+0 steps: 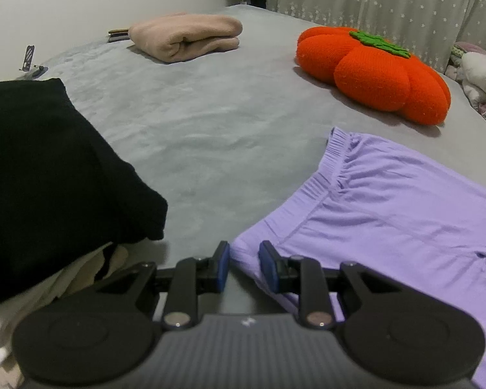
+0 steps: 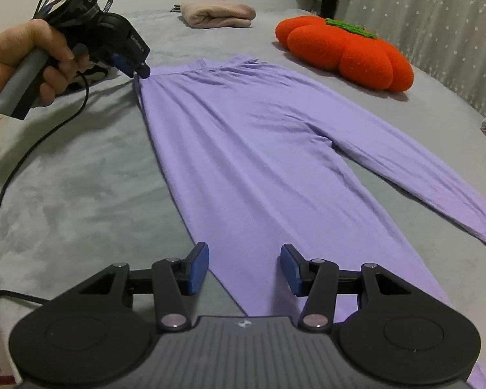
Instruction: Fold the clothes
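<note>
In the left wrist view, your left gripper (image 1: 243, 267) points down at the near corner of the waistband end of the purple trousers (image 1: 388, 214), which lie on the grey bedspread (image 1: 210, 129). The blue pads (image 1: 222, 267) stand a narrow gap apart, the corner of the fabric lies in that gap, and no pad visibly presses on it, so treat this gripper as released and not yet gripping. From here the trousers extend to the right and away; the black garment (image 1: 48, 168) lies to the left, and the folded beige item (image 1: 188, 35) and the orange pumpkin cushion (image 1: 376, 71) lie well beyond. In the right wrist view, your right gripper (image 2: 244, 269) hovers over the outer edge of the nearer trouser leg (image 2: 243, 178), jaws parted wide, one pad over bare bedspread (image 2: 81, 194) and the other over fabric; nothing is held. The long axis of the purple trousers runs straight away from this gripper toward the waistband (image 2: 223, 64), where the left gripper (image 2: 136, 68), held in your left hand (image 2: 32, 61), sits at the corner. The second leg (image 2: 421, 175) splays off to the right. Judged from this layout, both grippers are stationed along the same long edge, left at the waist and right on the leg, so the coming fold likely carries that edge across toward the splayed leg. Close both grippers on fabric before lifting.
</note>
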Demonstrator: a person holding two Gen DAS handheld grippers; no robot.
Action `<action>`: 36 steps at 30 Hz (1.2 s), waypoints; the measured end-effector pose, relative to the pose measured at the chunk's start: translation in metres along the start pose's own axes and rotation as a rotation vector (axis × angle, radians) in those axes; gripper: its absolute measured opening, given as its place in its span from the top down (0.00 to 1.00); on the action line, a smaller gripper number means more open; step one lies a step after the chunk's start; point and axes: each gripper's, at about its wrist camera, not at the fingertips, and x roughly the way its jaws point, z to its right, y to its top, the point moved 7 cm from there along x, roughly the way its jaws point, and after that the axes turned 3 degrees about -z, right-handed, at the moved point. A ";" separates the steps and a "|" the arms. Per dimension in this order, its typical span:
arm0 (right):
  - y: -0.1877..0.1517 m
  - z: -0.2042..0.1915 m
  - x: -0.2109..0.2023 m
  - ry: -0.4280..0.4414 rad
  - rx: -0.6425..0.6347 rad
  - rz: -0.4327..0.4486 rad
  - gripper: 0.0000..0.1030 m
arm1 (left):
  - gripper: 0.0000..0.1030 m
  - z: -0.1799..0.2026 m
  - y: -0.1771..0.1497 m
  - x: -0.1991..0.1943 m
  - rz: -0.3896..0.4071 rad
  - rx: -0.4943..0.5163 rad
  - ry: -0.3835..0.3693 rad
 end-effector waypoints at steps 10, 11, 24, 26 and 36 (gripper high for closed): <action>-0.002 0.000 0.000 0.016 0.014 -0.009 0.52 | 0.50 -0.015 0.011 -0.003 0.002 0.011 0.000; -0.002 0.000 0.000 0.017 0.015 -0.010 0.52 | 0.51 -0.020 0.015 -0.006 0.014 -0.006 -0.002; -0.001 -0.001 0.000 0.019 0.031 -0.006 0.52 | 0.63 0.024 0.047 0.011 0.107 0.136 -0.084; 0.000 -0.001 0.000 0.017 0.034 -0.005 0.52 | 0.64 0.031 0.053 0.018 0.126 0.168 -0.079; 0.003 0.008 0.000 0.060 0.107 0.001 0.52 | 0.64 0.062 0.050 0.059 0.088 0.289 -0.017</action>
